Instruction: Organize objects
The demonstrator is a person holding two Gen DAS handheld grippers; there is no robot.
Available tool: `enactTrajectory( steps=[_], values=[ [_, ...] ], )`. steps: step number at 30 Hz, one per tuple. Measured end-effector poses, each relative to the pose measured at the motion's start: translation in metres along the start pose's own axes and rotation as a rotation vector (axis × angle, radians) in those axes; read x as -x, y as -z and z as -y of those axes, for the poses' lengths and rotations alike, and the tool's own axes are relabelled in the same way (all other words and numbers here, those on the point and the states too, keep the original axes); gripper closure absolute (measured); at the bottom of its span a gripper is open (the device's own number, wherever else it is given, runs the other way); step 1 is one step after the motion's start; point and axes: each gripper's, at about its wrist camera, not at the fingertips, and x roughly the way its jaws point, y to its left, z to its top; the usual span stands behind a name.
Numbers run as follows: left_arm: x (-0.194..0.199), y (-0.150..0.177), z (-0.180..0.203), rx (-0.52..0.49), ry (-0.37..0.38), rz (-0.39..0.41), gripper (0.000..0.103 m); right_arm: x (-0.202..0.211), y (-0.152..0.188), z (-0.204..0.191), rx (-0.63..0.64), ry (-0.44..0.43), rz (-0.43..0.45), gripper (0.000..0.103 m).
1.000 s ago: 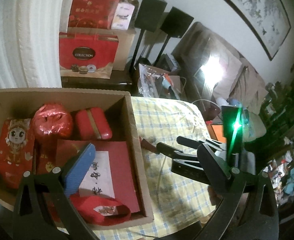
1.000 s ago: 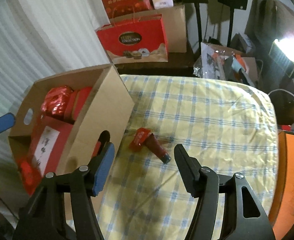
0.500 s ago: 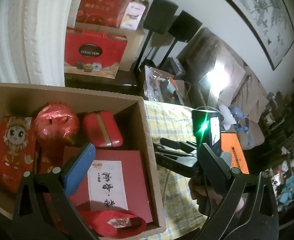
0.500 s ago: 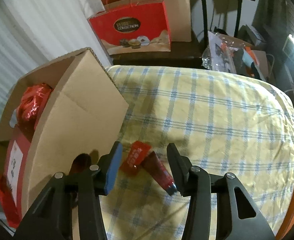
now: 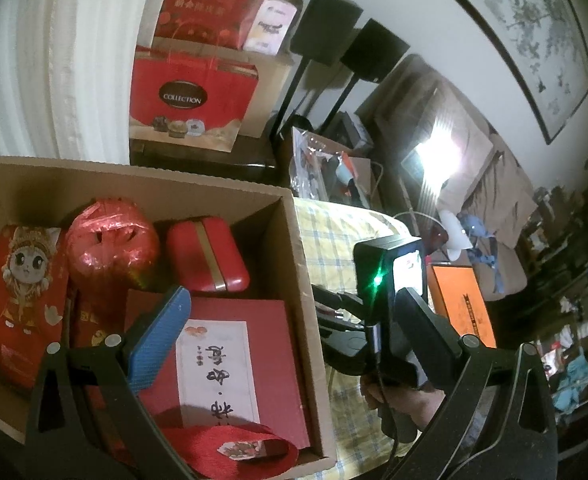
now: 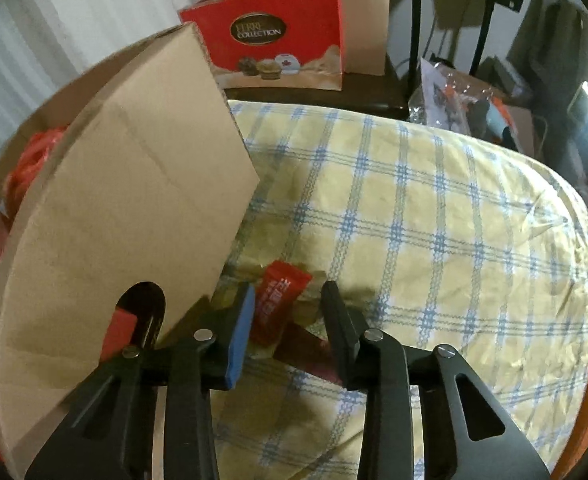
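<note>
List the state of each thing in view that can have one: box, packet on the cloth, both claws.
Cardboard box: open-topped, holding red items.
Red tin: lid closed, inside the box.
Red packet: lying flat on the checked cloth beside the box, between the right claw's fingers, not lifted.
Right claw: jaws just been closing, pads not yet pressing the packet.
Left claw: open, empty, above the box.
</note>
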Motion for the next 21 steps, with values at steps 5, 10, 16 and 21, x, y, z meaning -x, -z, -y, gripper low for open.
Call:
enactTrajectory(
  steps=[5,10,16,21],
  values=[
    [0.001,0.003,0.004,-0.007,0.000,-0.004,0.001,-0.001,-0.001,0.006,-0.019,0.005,-0.014,0.087],
    [0.002,0.005,0.013,-0.024,0.005,-0.008,0.001,0.004,0.005,0.025,-0.056,-0.014,-0.018,0.088],
    [-0.006,0.010,0.029,-0.065,0.005,-0.042,0.001,0.024,0.015,0.053,-0.115,-0.027,0.007,0.093],
    [-0.010,0.015,0.047,-0.104,0.011,-0.062,0.001,0.047,0.022,0.074,-0.162,-0.034,0.042,0.094]
  ],
)
